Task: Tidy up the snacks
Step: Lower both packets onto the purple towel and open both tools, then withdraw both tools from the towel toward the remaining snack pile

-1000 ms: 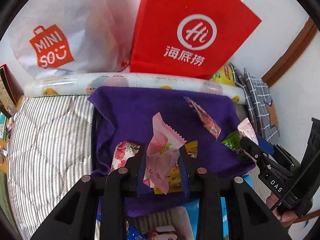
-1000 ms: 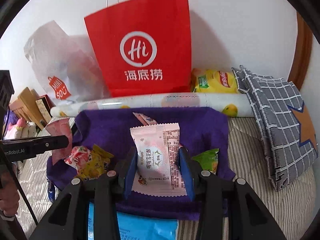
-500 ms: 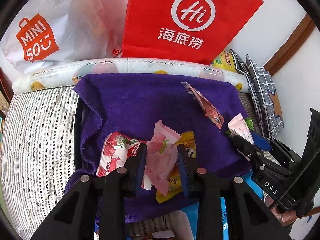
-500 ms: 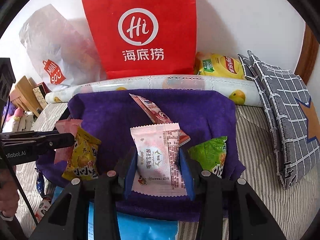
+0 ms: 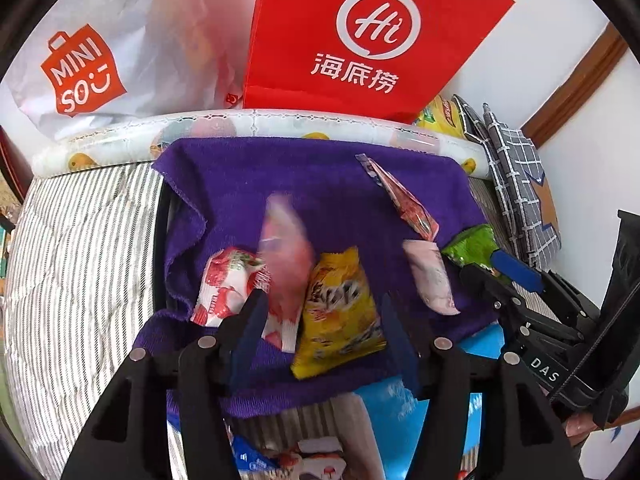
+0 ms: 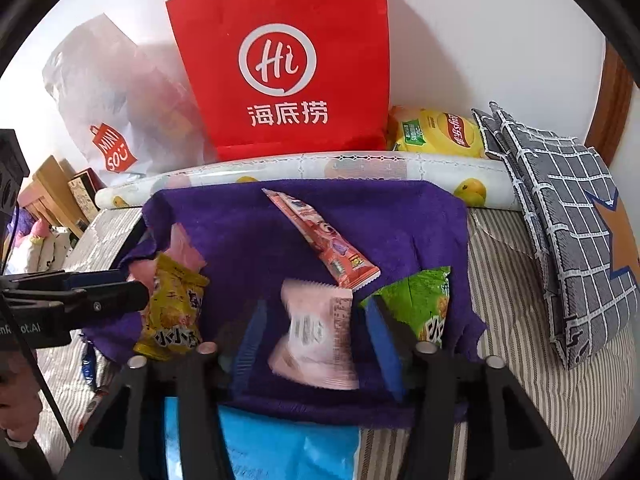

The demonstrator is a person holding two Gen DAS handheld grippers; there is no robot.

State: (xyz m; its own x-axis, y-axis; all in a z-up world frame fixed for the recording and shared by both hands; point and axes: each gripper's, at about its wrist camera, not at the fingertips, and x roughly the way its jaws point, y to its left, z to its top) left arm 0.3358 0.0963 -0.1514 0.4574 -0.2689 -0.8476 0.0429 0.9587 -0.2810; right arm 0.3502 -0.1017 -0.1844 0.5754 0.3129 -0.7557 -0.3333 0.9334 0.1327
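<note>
Both grippers hang over a purple towel spread on a striped bed, their fingers spreading apart. The left gripper has a blurred pink packet just ahead of its fingers, no pad pressing it, beside a yellow packet. Only the left view shows a red-and-white packet. The right gripper has a pale pink packet loose between its fingers; only that view shows the green packet plainly. Both pink packets are smeared, their print hard to read.
</note>
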